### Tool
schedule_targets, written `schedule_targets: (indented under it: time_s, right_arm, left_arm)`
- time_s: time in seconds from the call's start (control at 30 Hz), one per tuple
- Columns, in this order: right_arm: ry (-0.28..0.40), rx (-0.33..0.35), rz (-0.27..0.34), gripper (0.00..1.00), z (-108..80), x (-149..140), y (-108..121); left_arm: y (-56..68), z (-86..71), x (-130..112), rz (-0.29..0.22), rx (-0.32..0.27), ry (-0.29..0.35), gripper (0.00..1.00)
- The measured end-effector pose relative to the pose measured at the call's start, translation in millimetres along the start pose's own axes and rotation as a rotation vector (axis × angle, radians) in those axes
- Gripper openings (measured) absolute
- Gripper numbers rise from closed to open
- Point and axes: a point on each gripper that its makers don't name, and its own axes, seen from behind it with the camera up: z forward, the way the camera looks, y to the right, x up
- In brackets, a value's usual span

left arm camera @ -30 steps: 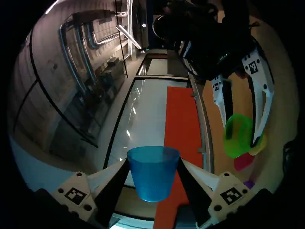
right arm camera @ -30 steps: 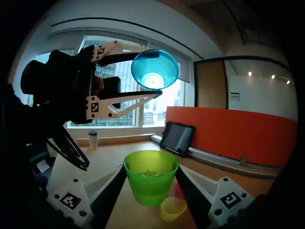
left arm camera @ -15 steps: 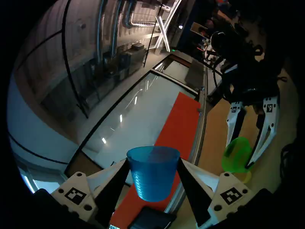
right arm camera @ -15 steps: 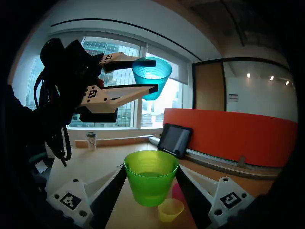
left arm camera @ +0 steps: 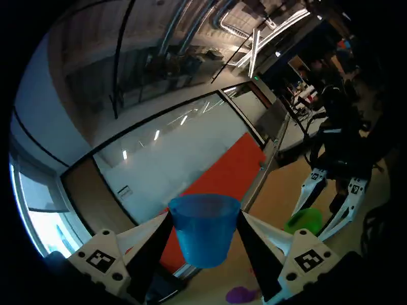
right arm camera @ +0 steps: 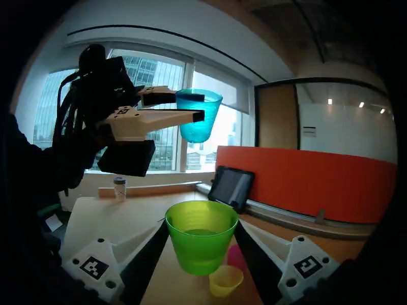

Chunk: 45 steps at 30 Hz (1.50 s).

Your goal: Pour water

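My left gripper (left arm camera: 203, 231) is shut on a translucent blue cup (left arm camera: 204, 229), both fingers pressing its sides. In the right gripper view that blue cup (right arm camera: 198, 115) hangs nearly upright, high above the table, held by the left gripper (right arm camera: 196, 107). My right gripper (right arm camera: 202, 239) is shut on a green cup (right arm camera: 202, 235) with some water in its bottom, held upright below the blue one. The left gripper view shows the green cup (left arm camera: 304, 220) lower right, between the right gripper's white fingers (left arm camera: 309, 190).
A wooden table (right arm camera: 127, 216) carries a small yellow cup (right arm camera: 225, 280), a pink cup (right arm camera: 235, 256), a propped tablet (right arm camera: 231, 187) and a small jar (right arm camera: 119, 188). An orange partition (right arm camera: 315, 185) runs behind. A purple cup (left arm camera: 240, 294) lies on the table.
The blue cup has swung back from tipped, mouth toward the green cup, to nearly upright. The left gripper rotated with it. The green cup has hardly moved.
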Motion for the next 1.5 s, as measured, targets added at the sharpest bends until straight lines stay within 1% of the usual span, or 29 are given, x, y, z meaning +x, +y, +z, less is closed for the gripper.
schedule_targets:
  time_s: [0.2, 0.3, 0.4, 0.5, 0.7, 0.8, 0.97, 1.1, 1.27, 1.5]
  right_arm:
    - [0.000, -0.005, -0.004, 0.91, 0.1, 2.1, -0.6]
    - [-0.001, -0.007, -0.006, 0.91, 0.1, 2.3, -1.1]
    - [0.000, -0.008, -0.005, 0.91, -0.9, 2.8, -2.0]
    - [0.002, -0.011, -0.006, 0.91, -1.7, 3.6, -1.6]
    - [0.002, -0.018, -0.010, 0.90, -3.0, 4.1, -0.5]
    - [0.001, -0.022, -0.011, 0.91, -3.9, 3.7, 0.4]
    - [-0.007, -0.033, -0.004, 0.91, -8.5, 3.0, 4.3]
    - [-0.013, -0.052, 0.002, 0.91, -12.3, 3.3, 11.8]
    - [-0.028, -0.077, 0.003, 0.91, -18.5, 1.1, 23.7]
    - [-0.059, -0.113, -0.003, 0.91, -28.3, -5.1, 38.8]
  left_arm:
    - [-4.8, -2.7, -5.8, -0.144, -0.020, -0.024, 0.86]
    - [-3.9, -4.0, -9.2, -0.219, -0.044, -0.036, 0.86]
    - [-6.8, -5.3, -12.7, -0.276, -0.058, -0.044, 0.86]
    - [-9.8, -6.3, -18.5, -0.314, -0.061, -0.056, 0.86]
    - [-4.1, -9.9, -30.6, -0.396, -0.098, -0.074, 0.86]
    - [-3.0, -11.4, -36.5, -0.429, -0.102, -0.074, 0.87]
    - [-1.7, -14.8, -51.6, -0.452, -0.096, -0.088, 0.87]
    - [0.0, -18.4, -66.7, -0.468, -0.090, -0.105, 0.87]
    - [7.8, -23.6, -87.7, -0.484, -0.094, -0.133, 0.87]
    - [23.2, -30.5, -118.8, -0.488, -0.099, -0.180, 0.87]
